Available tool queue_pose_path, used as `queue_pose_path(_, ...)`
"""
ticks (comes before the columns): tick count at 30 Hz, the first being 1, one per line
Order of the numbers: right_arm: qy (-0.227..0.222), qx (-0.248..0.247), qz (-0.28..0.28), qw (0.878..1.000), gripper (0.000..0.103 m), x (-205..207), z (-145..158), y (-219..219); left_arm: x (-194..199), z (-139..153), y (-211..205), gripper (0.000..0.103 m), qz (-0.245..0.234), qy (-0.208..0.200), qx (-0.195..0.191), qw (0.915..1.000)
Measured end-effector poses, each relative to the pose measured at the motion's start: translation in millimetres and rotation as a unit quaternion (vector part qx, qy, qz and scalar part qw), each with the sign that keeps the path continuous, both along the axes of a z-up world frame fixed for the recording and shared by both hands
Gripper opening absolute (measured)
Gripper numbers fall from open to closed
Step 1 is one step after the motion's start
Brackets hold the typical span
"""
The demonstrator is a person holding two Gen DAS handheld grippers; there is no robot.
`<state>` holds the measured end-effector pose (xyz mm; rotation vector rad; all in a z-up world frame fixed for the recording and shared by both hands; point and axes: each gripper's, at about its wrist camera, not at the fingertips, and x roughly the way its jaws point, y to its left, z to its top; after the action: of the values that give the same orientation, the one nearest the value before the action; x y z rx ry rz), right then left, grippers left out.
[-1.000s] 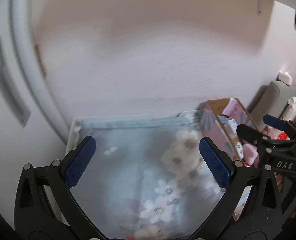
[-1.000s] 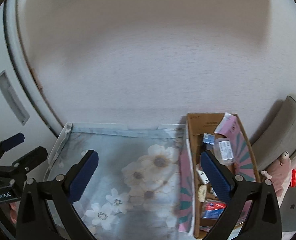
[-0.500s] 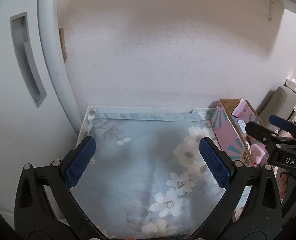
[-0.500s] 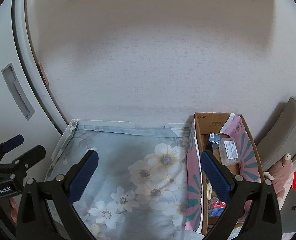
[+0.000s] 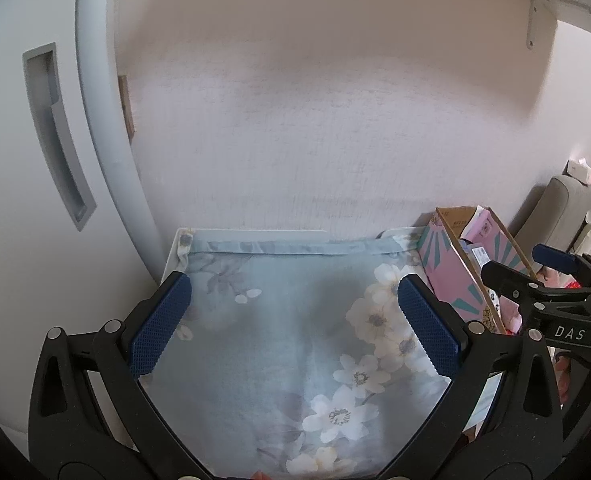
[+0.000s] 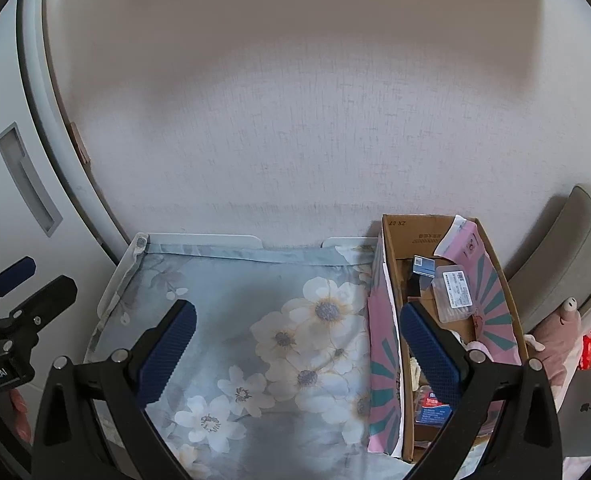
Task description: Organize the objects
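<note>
Blue-padded, the left gripper [image 5: 293,322] and right gripper [image 6: 295,346] both gape wide, empty, above the flowered cloth [image 6: 263,320] beside a cardboard box [image 6: 491,280].

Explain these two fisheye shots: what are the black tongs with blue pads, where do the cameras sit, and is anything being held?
No robot arm here: a person holds one hand-held tool in each hand, and each carries a camera looking forward along its two fingers. One picture comes from the left tongs, the other from the right tongs; each also glimpses its partner at the frame edge. Both stand wide open and hold nothing. Below them lies a surface covered by a pale blue floral cloth, set against a white wall. At its right stands an open cardboard box, pink and teal outside, with small packets inside. A pink plush toy sits beyond it.
</note>
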<state>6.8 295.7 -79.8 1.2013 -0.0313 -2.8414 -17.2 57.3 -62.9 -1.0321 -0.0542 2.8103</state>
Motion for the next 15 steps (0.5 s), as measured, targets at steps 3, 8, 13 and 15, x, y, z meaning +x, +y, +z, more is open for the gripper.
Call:
queue_pose_path(3,-0.002,0.000,-0.003,1.000,0.102,-1.2,-0.9,0.2,0.0,-0.8,0.6,0.103,-0.001,0.000,-0.003,1.0000)
queue_pose_path(8,-0.004,0.001,-0.006,1.000,0.102,-2.5,-1.0,0.2,-0.9,-1.3,1.9,0.103,-0.002,-0.003,-0.004,1.0000)
queue_pose_path(13,0.002,0.000,-0.011,1.000,0.102,-2.1,1.0,1.7,-1.8,-1.9,1.9,0.103,-0.004,-0.003,-0.003,1.0000)
queue_pose_path(15,0.002,0.000,-0.013,1.000,0.102,-2.3,1.2,2.4,-2.3,-2.1,2.1,0.103,-0.004,-0.002,-0.004,1.0000)
